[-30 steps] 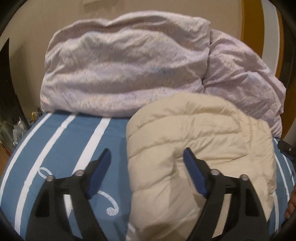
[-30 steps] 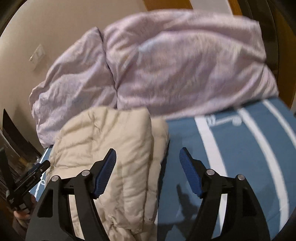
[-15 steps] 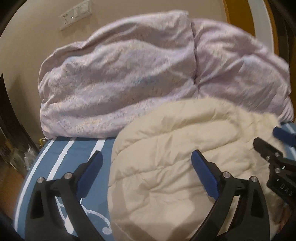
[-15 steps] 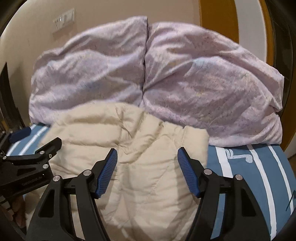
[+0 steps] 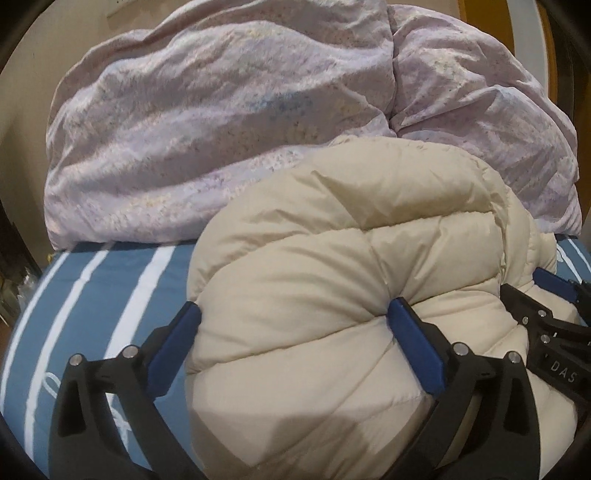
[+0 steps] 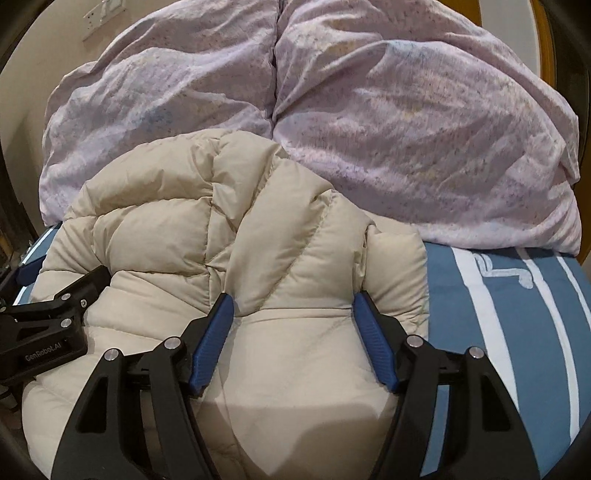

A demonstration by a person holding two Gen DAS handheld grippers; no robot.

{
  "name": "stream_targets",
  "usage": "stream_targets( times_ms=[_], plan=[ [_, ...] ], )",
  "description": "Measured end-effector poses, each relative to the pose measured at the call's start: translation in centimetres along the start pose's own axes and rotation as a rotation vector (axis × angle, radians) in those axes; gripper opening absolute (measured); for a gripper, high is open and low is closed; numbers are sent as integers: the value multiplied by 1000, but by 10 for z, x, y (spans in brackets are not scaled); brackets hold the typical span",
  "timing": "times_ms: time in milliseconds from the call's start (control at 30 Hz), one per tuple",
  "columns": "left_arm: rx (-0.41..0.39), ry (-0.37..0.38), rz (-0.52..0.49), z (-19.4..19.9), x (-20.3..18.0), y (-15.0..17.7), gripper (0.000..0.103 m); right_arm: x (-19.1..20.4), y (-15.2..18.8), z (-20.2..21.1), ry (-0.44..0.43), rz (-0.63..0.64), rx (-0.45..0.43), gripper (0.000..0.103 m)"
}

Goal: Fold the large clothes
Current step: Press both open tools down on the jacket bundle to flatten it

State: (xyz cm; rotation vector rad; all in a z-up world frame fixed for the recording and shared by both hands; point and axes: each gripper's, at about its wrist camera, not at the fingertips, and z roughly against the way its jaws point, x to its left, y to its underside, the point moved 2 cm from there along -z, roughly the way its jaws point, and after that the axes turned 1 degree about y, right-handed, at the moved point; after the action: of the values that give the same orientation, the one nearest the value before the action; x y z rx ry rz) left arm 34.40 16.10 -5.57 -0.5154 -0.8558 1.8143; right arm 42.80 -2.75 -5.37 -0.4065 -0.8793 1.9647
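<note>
A cream quilted puffer jacket lies bundled on the blue striped bed; it also shows in the right wrist view. My left gripper straddles the jacket's left part, its blue pads pressing into the fabric on both sides. My right gripper straddles the jacket's right part the same way, narrower, pads dug into the padding. Each gripper shows in the other's view: the right gripper at the right edge, the left gripper at the left edge.
A big lilac duvet is heaped against the wall behind the jacket, also in the right wrist view. The blue sheet with white stripes extends left and right. A wall switch plate is above.
Both grippers moved forward and down onto the jacket. Their jaws now press into the padding; the right gripper's jaws have narrowed. The jacket bulges up between the fingers.
</note>
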Motion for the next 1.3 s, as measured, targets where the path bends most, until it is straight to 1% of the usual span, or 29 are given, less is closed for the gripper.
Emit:
stream_targets(
  times_ms=[167, 533, 767, 933, 1100, 1300],
  plan=[
    [-3, -16, -10, -3, -5, 3, 101, 1, 0, 0, 10, 0, 5, 69],
    [14, -12, -12, -5, -4, 3, 101, 1, -3, 0, 9, 11, 13, 71],
    [31, -10, -7, -10, -3, 3, 101, -2, -5, -5, 7, -12, 37, 75],
    [36, -19, -11, -12, -2, 3, 101, -2, -5, -8, 18, -14, 44, 77],
    [47, -10, -2, -14, -1, 2, 101, -2, -5, -11, 20, -20, 53, 79],
    [47, -16, -4, -16, -1, 2, 101, -4, -7, -15, 18, -30, 59, 81]
  ],
)
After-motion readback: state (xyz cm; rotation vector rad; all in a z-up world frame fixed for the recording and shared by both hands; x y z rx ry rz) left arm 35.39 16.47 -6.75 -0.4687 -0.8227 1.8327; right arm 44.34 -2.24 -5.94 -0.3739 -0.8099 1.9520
